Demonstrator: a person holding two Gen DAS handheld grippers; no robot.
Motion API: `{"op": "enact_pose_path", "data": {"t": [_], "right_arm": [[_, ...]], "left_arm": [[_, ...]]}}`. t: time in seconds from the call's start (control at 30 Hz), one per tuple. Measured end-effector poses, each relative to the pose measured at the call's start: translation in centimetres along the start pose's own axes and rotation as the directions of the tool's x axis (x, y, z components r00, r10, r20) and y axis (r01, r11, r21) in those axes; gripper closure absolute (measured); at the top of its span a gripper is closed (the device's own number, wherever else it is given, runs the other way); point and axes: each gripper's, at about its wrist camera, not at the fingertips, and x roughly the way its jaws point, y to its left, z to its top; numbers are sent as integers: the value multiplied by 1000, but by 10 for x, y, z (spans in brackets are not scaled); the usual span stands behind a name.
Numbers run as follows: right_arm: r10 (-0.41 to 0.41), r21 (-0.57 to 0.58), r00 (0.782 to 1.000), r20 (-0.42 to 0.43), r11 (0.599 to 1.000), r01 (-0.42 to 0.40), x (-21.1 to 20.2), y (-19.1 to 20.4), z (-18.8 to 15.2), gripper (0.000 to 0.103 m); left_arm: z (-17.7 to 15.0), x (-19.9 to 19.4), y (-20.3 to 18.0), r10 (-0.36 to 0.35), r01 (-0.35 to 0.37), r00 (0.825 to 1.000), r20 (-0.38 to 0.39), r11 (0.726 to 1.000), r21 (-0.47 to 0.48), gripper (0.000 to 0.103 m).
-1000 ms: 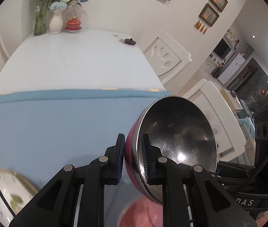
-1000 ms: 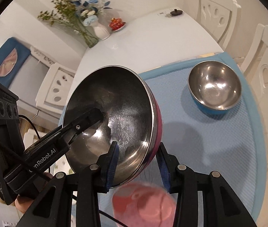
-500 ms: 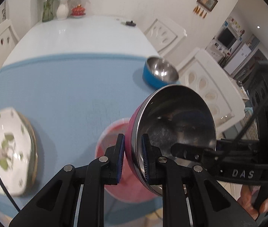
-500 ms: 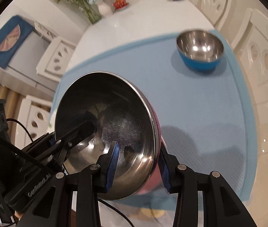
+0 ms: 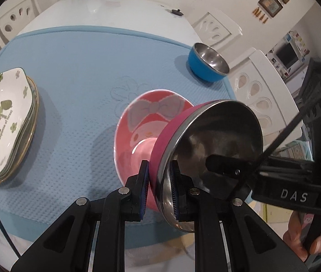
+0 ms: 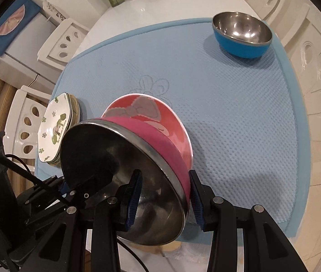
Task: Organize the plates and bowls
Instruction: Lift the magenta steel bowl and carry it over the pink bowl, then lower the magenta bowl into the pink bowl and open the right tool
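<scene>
Nesting magenta steel bowl (image 5: 205,154) into pink cartoon bowl (image 5: 146,117) | both my grippers, left (image 5: 159,189) and right (image 6: 163,200), clamp its rim | level it, lower centred, near mat's (image 5: 81,68) front edge

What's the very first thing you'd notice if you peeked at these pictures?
The shiny metal bowl with the magenta outside, tilted on its side and pinched at the rim by the left claw and the right claw. Just behind it, a pink cartoon bowl sits on the blue mat. A blue bowl stands at the mat's far right corner, flowery plates stacked at the left.
</scene>
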Motion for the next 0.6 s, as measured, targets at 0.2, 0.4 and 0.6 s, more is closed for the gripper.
{"op": "enact_pose_path", "data": {"t": [0.2, 0.4, 0.6], "right_arm": [[15, 27, 1000, -17, 1000, -15, 5, -4, -1, 63], [30, 48, 999, -26, 998, -28, 6, -10, -1, 63], [23, 35, 999, -28, 999, -22, 7, -5, -2, 63]], "left_arm": [[-6, -1, -1, 12, -12, 1000, -4, 1000, 17, 89], [-2, 4, -1, 22, -22, 1000, -15, 1000, 15, 89], [2, 6, 3, 50, -50, 999, -21, 999, 22, 88]]}}
